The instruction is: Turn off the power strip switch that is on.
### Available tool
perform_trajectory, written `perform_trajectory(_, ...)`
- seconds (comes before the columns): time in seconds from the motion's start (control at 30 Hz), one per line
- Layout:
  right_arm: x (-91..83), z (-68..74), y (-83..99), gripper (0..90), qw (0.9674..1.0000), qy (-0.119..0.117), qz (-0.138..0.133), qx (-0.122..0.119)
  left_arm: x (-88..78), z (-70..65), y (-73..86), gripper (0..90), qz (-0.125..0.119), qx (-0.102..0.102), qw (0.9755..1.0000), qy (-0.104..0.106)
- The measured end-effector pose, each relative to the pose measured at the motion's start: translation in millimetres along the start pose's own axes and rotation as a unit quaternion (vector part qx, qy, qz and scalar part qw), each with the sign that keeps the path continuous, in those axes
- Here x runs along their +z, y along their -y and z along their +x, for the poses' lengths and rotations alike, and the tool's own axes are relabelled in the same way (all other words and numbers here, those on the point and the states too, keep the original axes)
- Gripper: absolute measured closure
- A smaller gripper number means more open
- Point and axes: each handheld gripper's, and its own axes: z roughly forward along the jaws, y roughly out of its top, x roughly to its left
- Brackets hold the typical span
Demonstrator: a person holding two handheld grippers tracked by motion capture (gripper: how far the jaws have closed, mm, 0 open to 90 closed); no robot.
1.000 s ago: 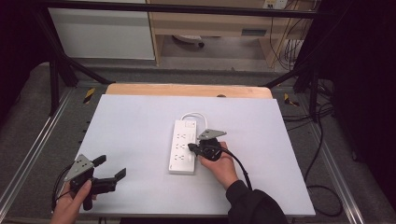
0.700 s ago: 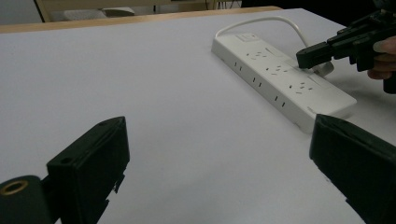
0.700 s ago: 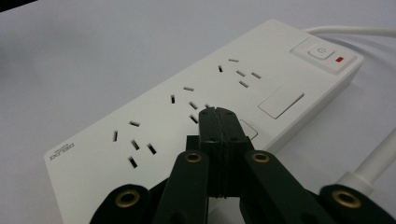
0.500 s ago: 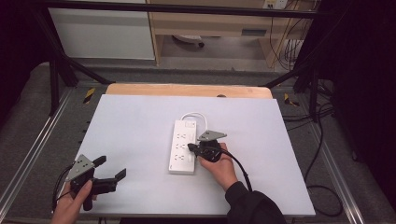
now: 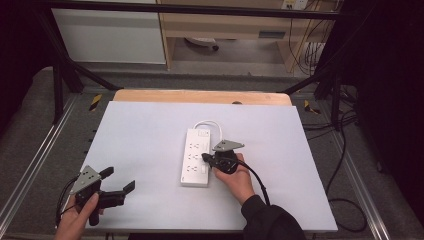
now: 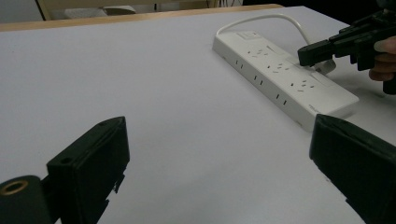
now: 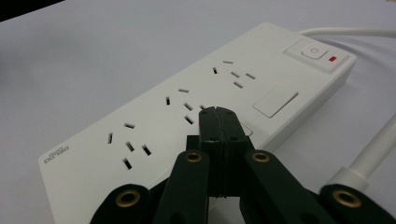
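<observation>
A white power strip (image 5: 195,155) lies in the middle of the table (image 5: 150,130), its switch (image 7: 314,51) at the far end. Its white cord (image 5: 210,124) loops out from that end and runs down its right side (image 7: 373,149). My right gripper (image 5: 204,158) is shut with nothing between the jaws. Its tip (image 7: 219,114) hovers just over the strip's (image 7: 154,121) right edge by the middle sockets. My left gripper (image 5: 120,178) rests open near the front left corner, well away from the strip (image 6: 280,77). Its jaws (image 6: 219,126) stand wide apart over bare table.
A wooden board edge (image 5: 200,96) runs along the table's far side. Metal rails (image 5: 35,160) flank the table left and right. Black cables (image 5: 345,150) hang on the floor to the right. A cabinet (image 5: 110,35) and a shelf stand beyond the table.
</observation>
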Motion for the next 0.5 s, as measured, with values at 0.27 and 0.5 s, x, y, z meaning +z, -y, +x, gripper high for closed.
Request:
perform_trajectory(0.27, -0.3, 2.4, 3.1, 90.0, 1.0, -0.002, -0.001, -0.005, 0.0, -0.3, -0.2, 4.8, 0.0, 0.002, 1.0, -0.001)
perform_trajectory(0.5, -0.3, 1.8, 1.9, 90.0, 1.0, -0.005, 0.003, 0.001, -0.4, 0.1, -0.4, 4.9, -0.001, 0.0, 1.0, -0.001)
